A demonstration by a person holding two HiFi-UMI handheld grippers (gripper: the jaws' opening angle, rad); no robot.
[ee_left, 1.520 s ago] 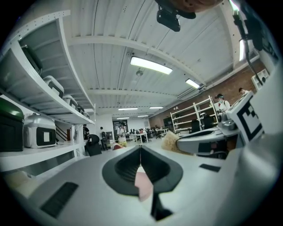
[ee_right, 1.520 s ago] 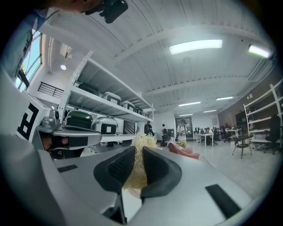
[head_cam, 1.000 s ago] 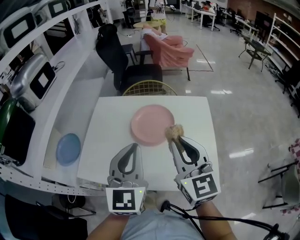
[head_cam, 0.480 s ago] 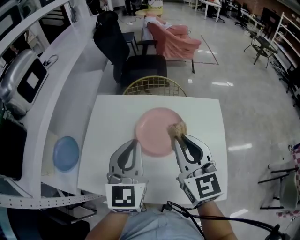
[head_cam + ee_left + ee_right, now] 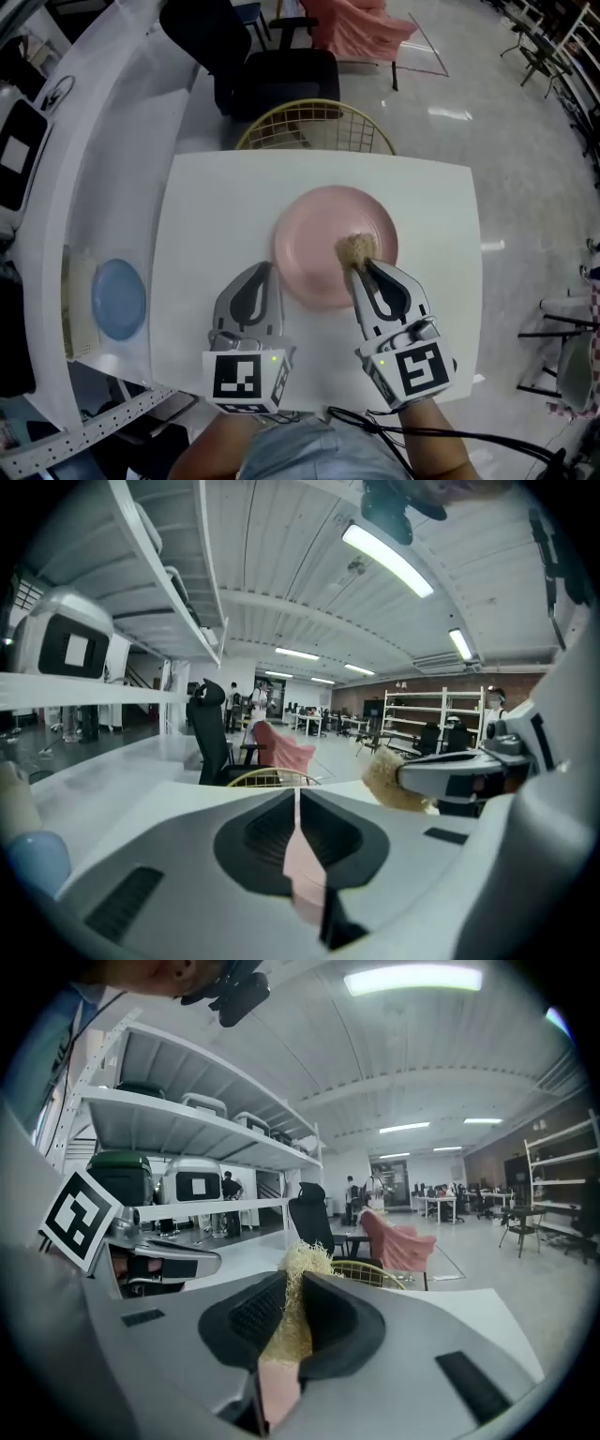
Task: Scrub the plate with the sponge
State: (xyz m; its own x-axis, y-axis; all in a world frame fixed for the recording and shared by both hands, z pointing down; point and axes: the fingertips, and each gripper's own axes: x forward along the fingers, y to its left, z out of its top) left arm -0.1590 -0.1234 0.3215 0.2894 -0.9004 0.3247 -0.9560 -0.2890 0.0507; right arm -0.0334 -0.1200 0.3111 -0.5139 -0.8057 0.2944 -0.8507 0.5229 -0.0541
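Observation:
A pink plate [image 5: 319, 230] lies in the middle of the white table [image 5: 211, 202]. My right gripper [image 5: 361, 268] is shut on a tan fibrous sponge [image 5: 354, 248], which rests on the plate's right half. In the right gripper view the sponge [image 5: 304, 1260] sticks out between the jaws, with pink showing beneath. My left gripper [image 5: 265, 273] is shut with nothing in it, its tips at the plate's lower left rim. The left gripper view shows a pink sliver of the plate [image 5: 305, 874] through its closed jaws and the sponge [image 5: 389, 780] to the right.
A yellow wire chair [image 5: 314, 124] stands at the table's far edge, with a black office chair [image 5: 277, 75] behind it. A blue plate [image 5: 119, 298] lies on the white counter at the left. The table's near edge runs just under both grippers.
The right gripper has carried the sponge from the plate's right rim inward onto the plate. The left gripper stays shut by the lower left rim. The head view has tipped further down.

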